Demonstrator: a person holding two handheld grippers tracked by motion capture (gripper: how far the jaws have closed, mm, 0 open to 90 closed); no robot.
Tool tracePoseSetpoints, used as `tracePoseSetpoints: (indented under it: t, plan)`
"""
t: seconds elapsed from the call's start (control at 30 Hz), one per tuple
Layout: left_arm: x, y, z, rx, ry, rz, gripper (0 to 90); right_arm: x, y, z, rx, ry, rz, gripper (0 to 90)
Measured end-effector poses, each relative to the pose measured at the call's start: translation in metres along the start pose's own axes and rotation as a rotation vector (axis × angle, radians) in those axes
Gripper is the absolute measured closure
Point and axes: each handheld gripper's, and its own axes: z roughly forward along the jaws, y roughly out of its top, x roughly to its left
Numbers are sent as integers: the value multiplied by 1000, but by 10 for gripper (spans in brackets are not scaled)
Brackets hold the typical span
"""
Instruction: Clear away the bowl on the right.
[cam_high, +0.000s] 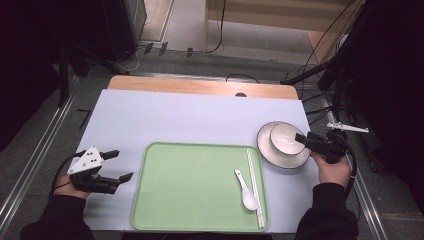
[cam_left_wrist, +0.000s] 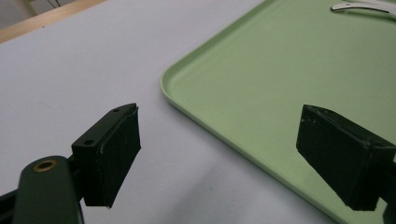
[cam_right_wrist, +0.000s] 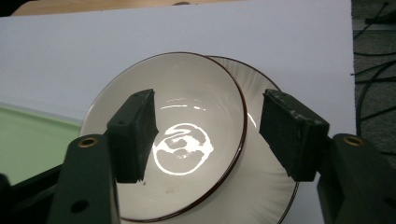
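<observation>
My high view looks forward and down over the whole counter (cam_high: 200, 115). Left gripper view sits low and close, facing the tray (cam_left_wrist: 261, 84) corner. Right gripper view looks closely down into the bowl (cam_right_wrist: 187, 140). High view shares both.

My left gripper (cam_high: 111, 165) sits over bare worktop (cam_high: 190, 117) just beside the tray's (cam_high: 195, 220) left rim, fingers (cam_left_wrist: 108, 156) spread wide, nothing between them. The far half of the worktop is free from edge to edge. Most of the tray floor is open too; the spoon (cam_high: 246, 191) and chopsticks (cam_high: 254, 186) crowd its right side, the chopsticks along the right rim. On my right, the bowl (cam_right_wrist: 187, 140) on its plate (cam_high: 281, 157) blocks the near-right corner, and my right gripper (cam_high: 310, 140) is open astride the bowl's rim, one finger over the bowl and one outside it, above the plate.
</observation>
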Motion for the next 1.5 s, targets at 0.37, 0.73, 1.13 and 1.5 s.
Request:
tracePoseSetpoints:
  t: [0.37, 0.73, 1.13, 1.5]
  plan:
    - [0, 1, 2, 2, -3, 7, 134, -1, -12, 21, 22, -55, 27, 566]
    - [0, 2, 2, 5, -5, 9, 135, -8, -19, 37, 45, -51, 91, 658]
    - [0, 2, 3, 6, -5, 8, 135, -11, -17, 41, 33, -48, 138, 768]
    - [0, 2, 3, 1, -6, 8, 134, -11, -14, 41, 42, -53, 150, 794]
